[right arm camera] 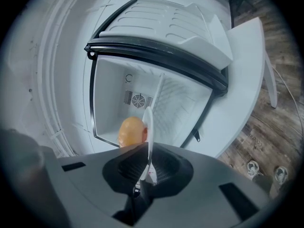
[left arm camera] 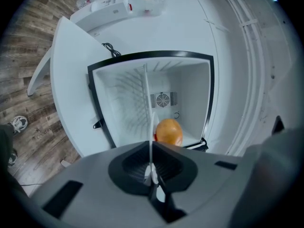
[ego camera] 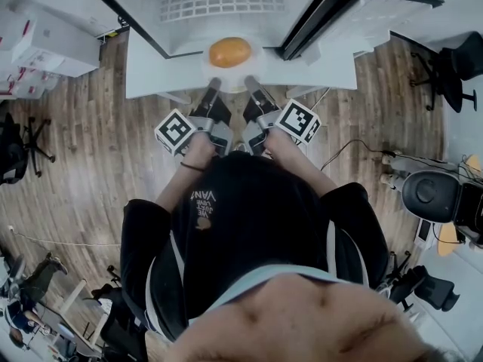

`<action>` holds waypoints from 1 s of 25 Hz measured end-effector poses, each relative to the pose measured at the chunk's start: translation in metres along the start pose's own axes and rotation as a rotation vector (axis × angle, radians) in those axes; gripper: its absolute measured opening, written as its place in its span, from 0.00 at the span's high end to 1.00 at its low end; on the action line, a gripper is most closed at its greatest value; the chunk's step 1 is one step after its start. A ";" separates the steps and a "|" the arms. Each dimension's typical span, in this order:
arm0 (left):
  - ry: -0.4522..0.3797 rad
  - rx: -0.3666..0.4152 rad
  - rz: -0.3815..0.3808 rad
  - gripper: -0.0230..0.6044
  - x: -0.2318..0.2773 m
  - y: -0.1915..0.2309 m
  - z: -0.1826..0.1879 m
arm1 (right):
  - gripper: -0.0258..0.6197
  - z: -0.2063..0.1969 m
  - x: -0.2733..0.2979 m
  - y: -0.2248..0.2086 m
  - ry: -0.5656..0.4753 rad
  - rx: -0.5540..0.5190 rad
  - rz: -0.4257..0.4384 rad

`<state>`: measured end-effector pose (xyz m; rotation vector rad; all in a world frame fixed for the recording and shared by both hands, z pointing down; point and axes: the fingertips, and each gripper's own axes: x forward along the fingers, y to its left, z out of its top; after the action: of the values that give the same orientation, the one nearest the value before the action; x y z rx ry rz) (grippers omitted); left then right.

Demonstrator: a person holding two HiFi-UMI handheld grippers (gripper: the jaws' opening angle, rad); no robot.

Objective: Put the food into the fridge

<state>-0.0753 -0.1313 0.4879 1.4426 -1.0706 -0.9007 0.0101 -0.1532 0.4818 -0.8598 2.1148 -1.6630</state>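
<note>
A round orange food [ego camera: 229,52] lies on a white plate [ego camera: 210,66] held level in front of the open mini fridge [ego camera: 219,6]. My left gripper [ego camera: 213,87] and right gripper [ego camera: 250,86] are side by side, each shut on the plate's near rim. In the left gripper view the plate [left arm camera: 151,127] shows edge-on between the shut jaws of the left gripper [left arm camera: 153,175], with the food [left arm camera: 168,132] just right of it and the white fridge cavity [left arm camera: 123,99] behind. The right gripper view shows the right gripper [right arm camera: 146,175] shut on the plate [right arm camera: 148,122], the food [right arm camera: 131,131] at its left, and the fridge interior [right arm camera: 114,94] beyond.
The fridge stands on a white table [ego camera: 151,74] with its black-edged door [ego camera: 339,13] swung open to the right. A fan vent [left arm camera: 163,99] sits in the fridge's back wall. Office chairs [ego camera: 434,194] stand at the right, white boxes [ego camera: 45,44] at the left, on a wooden floor.
</note>
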 end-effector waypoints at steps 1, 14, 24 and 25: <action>0.002 0.003 0.001 0.92 0.002 0.000 0.003 | 0.93 0.001 0.003 0.001 -0.001 0.001 0.001; 0.021 0.003 0.003 0.92 0.030 -0.001 0.029 | 0.93 0.018 0.034 0.003 -0.024 0.007 -0.008; 0.039 0.011 -0.027 0.92 0.055 -0.012 0.049 | 0.93 0.037 0.058 0.011 -0.043 -0.010 -0.005; 0.040 0.012 -0.026 0.92 0.056 -0.012 0.051 | 0.93 0.038 0.060 0.012 -0.043 -0.013 -0.009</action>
<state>-0.1046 -0.2004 0.4702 1.4814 -1.0307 -0.8817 -0.0168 -0.2185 0.4671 -0.9022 2.0975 -1.6222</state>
